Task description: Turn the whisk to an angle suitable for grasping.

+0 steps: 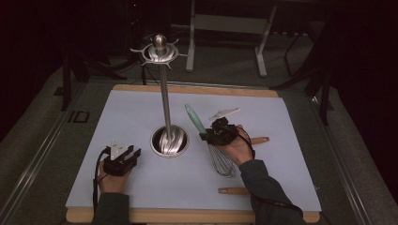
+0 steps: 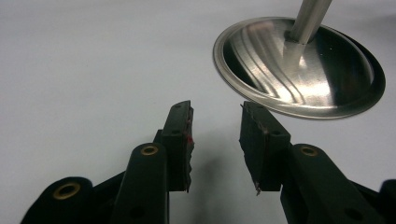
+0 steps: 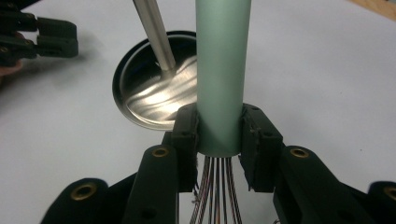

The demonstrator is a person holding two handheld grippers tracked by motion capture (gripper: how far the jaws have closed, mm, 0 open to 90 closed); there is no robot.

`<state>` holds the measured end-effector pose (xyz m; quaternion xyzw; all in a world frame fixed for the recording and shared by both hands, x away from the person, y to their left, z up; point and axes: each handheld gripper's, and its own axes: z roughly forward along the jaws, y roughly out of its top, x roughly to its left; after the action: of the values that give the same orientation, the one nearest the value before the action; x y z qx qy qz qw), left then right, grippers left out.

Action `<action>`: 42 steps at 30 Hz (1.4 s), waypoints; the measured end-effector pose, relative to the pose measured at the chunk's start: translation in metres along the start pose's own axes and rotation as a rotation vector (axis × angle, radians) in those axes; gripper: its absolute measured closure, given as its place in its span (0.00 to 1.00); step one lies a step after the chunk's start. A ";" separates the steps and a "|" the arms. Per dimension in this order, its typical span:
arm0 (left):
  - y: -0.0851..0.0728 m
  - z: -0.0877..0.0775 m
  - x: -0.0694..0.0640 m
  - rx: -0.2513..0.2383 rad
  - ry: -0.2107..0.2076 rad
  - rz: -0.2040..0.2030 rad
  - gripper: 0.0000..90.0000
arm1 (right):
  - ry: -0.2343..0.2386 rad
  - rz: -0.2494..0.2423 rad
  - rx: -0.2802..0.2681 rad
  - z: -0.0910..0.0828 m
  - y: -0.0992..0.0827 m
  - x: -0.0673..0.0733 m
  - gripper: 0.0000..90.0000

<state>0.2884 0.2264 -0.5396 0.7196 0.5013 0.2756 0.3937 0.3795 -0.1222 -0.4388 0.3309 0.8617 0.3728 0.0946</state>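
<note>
A whisk with a pale green handle (image 1: 195, 118) and wire loops (image 1: 221, 161) is held just above the white mat, right of the metal stand. My right gripper (image 1: 205, 135) is shut on the lower end of the handle (image 3: 222, 70). In the right gripper view both pads (image 3: 186, 135) press the handle's sides and the wires (image 3: 217, 191) run down between the jaws. My left gripper (image 1: 123, 150) rests on the mat left of the stand's round base (image 1: 170, 140). Its jaws (image 2: 215, 126) stand open with nothing between them, and the base (image 2: 299, 70) lies just beyond.
The stand's pole rises to a ring of hooks (image 1: 159, 49) at the top. Two wooden handles lie on the mat, one behind the right hand (image 1: 260, 139) and one near the front edge (image 1: 233, 191). The mat (image 1: 141, 112) sits on a wooden board.
</note>
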 end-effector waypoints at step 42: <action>0.000 0.000 0.000 0.002 0.002 -0.001 0.71 | 0.032 -0.029 -0.157 -0.037 0.017 0.020 0.77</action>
<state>0.2886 0.2263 -0.5396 0.7195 0.5022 0.2755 0.3927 0.3577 -0.1222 -0.3996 0.3040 0.8359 0.4431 0.1119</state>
